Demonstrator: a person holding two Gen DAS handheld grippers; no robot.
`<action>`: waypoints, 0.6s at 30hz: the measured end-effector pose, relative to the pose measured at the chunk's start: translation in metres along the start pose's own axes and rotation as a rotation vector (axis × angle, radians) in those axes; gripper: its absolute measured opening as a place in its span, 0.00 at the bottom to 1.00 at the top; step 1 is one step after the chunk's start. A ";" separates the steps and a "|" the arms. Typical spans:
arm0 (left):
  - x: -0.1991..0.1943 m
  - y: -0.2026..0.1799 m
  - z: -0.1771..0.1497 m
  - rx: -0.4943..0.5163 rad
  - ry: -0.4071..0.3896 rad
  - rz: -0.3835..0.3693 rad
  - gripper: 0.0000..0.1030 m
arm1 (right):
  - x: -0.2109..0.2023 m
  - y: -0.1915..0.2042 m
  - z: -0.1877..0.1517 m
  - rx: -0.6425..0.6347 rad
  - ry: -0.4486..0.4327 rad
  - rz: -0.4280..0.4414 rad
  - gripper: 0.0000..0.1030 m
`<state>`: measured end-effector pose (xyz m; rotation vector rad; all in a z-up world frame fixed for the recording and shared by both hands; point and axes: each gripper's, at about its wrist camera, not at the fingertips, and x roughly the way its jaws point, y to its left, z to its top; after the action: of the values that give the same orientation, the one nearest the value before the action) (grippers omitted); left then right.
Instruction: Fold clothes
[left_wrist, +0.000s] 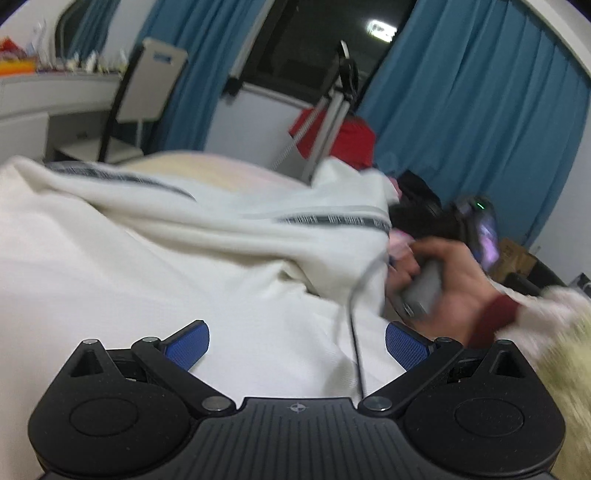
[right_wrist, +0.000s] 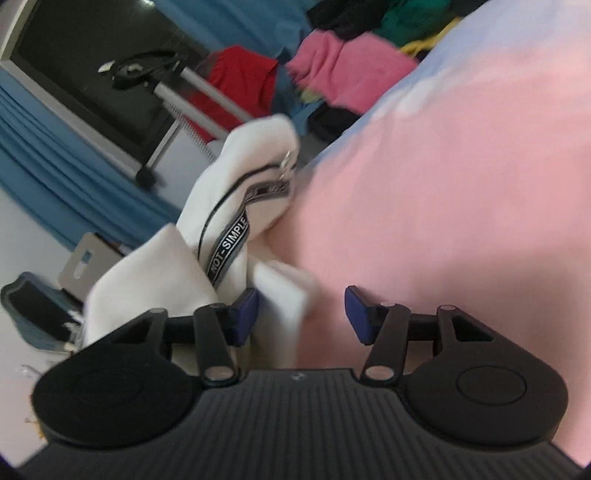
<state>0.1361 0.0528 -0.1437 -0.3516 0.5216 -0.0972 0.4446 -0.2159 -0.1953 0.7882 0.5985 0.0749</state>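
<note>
Currently the white knitted zip-up garment with black-and-white lettered tape trim (left_wrist: 155, 266) lies bunched on the bed with the pink and pale-blue sheet (right_wrist: 461, 166), and the step in hand appears to be the early one of spreading or arranging it before any fold is made. In the left wrist view the left gripper (left_wrist: 297, 349) hovers over the broad white body of the garment with its blue-padded fingers (left_wrist: 188, 347) set wide apart and nothing between them; a thin dark cord (left_wrist: 356, 343) crosses the cloth just ahead of it. The person's right hand (left_wrist: 443, 273) grips the handle of the right device at the garment's raised, crumpled edge. In the right wrist view the right gripper (right_wrist: 301, 315) also has its fingers spread; a flap of white fabric sits in the gap close to the left pad, but nothing is clamped. The zipper pull (right_wrist: 287, 162) and the tape trim (right_wrist: 229, 251) mark the front opening, which stands twisted upward. A heap of pink, red, green and black clothes (right_wrist: 347, 74) lies at the far end of the bed, well apart. By judgement, the next move calls for closing each gripper on a separate edge or corner and drawing the garment flat. Motion blur hides finer detail.
</note>
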 end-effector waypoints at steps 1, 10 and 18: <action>0.004 0.001 -0.002 0.002 0.000 -0.011 0.99 | 0.002 0.003 0.001 -0.018 -0.003 0.004 0.41; 0.007 0.002 -0.006 0.007 -0.004 -0.023 0.99 | -0.043 0.027 0.015 -0.206 -0.186 -0.107 0.16; -0.024 -0.008 0.005 0.025 -0.060 -0.042 0.99 | -0.195 -0.003 0.067 -0.337 -0.465 -0.458 0.16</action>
<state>0.1181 0.0509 -0.1256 -0.3403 0.4536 -0.1328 0.3171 -0.3159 -0.0672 0.3082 0.2975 -0.4099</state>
